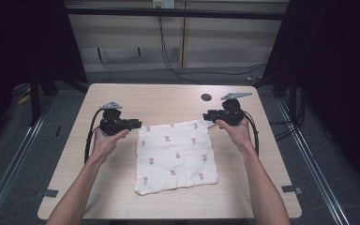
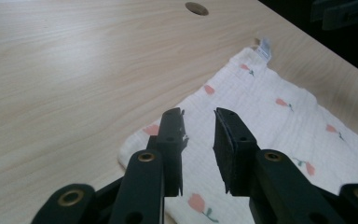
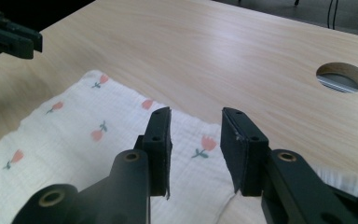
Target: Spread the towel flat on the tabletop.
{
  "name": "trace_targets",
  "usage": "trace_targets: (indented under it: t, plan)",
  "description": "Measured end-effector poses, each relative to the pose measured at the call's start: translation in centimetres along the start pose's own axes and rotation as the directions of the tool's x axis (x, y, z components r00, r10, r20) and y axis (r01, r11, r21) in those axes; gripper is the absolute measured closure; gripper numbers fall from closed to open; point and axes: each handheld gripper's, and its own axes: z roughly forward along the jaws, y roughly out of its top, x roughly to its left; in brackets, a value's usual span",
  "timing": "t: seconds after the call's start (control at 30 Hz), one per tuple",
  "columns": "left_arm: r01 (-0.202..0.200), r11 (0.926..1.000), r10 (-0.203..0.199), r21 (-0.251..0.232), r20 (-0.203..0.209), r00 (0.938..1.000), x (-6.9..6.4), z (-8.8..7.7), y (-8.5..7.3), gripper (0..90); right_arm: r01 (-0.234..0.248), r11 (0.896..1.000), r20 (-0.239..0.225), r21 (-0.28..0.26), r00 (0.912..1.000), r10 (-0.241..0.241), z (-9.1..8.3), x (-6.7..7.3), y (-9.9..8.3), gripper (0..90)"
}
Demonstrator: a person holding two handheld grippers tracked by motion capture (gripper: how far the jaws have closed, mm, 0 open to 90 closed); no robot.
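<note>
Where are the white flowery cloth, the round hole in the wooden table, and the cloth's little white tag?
white flowery cloth [image 1: 176, 157], high view, its middle.
round hole [image 3: 342, 77], right gripper view, its opening.
little white tag [image 2: 264, 48], left gripper view, its face.

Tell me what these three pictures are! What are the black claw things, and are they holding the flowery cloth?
A person sits at a wooden table with a hand tool in each hand. The left gripper and right gripper are black pinchers with two jaws. One picture looks down from above. The other two come from small cameras riding on each pincher, so you see its jaws up close. A white cloth with small pink flowers lies flat on the table. Each pincher sits at a far corner of it with jaws apart, so nothing is held.
</note>
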Motion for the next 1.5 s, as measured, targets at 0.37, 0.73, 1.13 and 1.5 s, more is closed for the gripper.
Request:
trace_targets:
  t: [0.37,0.73,1.13,1.5]
  plan:
    - [-0.127,0.9904,0.121,0.054,0.106,0.9871,-4.0,-1.7,-3.5,66.7,0.071,0.99,-0.025,0.123,0.9973,-0.068,-0.9,2.2,-4.8,66.8]
    - [-0.163,0.97,0.139,0.18,0.14,0.9804,-5.5,-0.7,-7.3,63.8,0.113,0.978,-0.074,0.177,0.9921,-0.101,-0.2,3.8,-9.8,59.2]
    - [-0.2,0.9577,0.182,0.207,0.1,0.9781,-6.3,0.6,-7.8,61.9,0.147,0.971,-0.034,0.188,0.9891,-0.143,-1.5,4.6,-11.1,89.7]
    - [-0.253,0.9419,0.237,0.221,0.095,0.9668,-7.5,0.6,-8.5,76.6,0.136,0.968,-0.078,0.211,0.9895,-0.122,-3.9,6.1,-12.8,89.7]
